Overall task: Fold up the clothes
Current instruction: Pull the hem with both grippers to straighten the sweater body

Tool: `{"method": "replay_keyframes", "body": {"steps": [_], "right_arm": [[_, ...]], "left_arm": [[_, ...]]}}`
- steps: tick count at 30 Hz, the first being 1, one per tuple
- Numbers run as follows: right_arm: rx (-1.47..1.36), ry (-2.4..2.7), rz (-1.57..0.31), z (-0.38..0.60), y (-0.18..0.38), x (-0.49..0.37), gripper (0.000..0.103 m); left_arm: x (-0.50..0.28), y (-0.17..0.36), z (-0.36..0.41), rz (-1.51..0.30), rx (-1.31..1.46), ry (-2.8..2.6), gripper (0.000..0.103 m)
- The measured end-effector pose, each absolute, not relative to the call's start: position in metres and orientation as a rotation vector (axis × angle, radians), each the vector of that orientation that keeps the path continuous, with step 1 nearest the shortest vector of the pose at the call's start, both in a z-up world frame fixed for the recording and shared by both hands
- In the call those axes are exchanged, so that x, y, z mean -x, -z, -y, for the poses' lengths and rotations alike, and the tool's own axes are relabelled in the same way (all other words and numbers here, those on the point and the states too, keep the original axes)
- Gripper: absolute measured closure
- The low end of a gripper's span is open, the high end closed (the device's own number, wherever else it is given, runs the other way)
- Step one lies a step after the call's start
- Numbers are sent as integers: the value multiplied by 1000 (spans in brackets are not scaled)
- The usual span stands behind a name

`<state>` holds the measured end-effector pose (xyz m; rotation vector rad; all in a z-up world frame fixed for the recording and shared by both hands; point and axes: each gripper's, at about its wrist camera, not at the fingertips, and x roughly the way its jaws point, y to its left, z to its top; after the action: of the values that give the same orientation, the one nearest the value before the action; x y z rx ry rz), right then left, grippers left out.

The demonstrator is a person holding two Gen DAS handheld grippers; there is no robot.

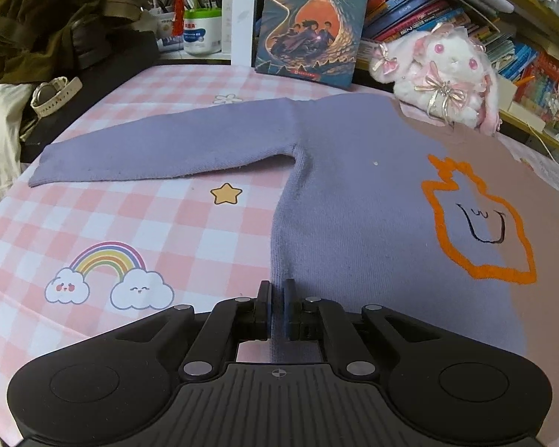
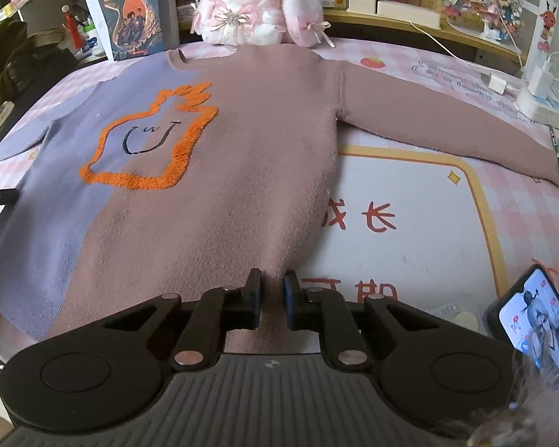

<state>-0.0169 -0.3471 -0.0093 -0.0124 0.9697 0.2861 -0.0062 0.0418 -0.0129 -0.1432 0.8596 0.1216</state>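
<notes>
**Lilac-and-pink sweater lying flat, both grippers pinching the hem**

Knit sweater (image 1: 354, 193) is spread face-up across the checked bedspread (image 1: 167, 223), neckline toward the far edge by the plush bunny (image 1: 443, 70) and the propped book (image 1: 311, 18), hem toward the near edge where you're standing. Lilac sleeve (image 1: 160, 149) runs straight out toward the left edge, pink sleeve (image 2: 447, 126) straight out toward the right edge. No crease or fold shows anywhere on the body.

Your left gripper (image 1: 278, 311) sits at the lilac near corner of the hem, fingers drawn almost together with the side edge of the knit running between them, so it looks like a pinch on the fabric. Your right gripper (image 2: 272, 301) is at the pink near corner, a slightly wider gap, with fabric between the pads too. I'd call that gripping the hem, though how firmly isn't something I can tell.

Progress-wise: nothing shows as folded right now. Body flat, sleeves out, both hem corners in your grip. That fits lifting the hem to bring it up toward the collar, and it fits just having laid or smoothed the thing out equally well. Either way, the sleeves and body all remain to be folded.

Heads up, a phone (image 2: 533, 320) is propped just beside your right gripper near the near edge.
</notes>
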Motion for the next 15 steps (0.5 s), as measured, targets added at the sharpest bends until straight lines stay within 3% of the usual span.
{"method": "replay_keyframes", "body": {"steps": [4, 8, 10, 15], "right_arm": [[2, -266, -965, 348, 9, 19, 88], [-43, -237, -969, 352, 3, 26, 79], [-66, -226, -968, 354, -1, 31, 79], [-116, -169, -974, 354, -3, 51, 77]], "left_arm": [[13, 6, -37, -864, 145, -120, 91], [32, -2, -35, -857, 204, -85, 67], [42, -2, -35, -866, 226, -60, 62], [63, 0, -34, -881, 304, -23, 62]]}}
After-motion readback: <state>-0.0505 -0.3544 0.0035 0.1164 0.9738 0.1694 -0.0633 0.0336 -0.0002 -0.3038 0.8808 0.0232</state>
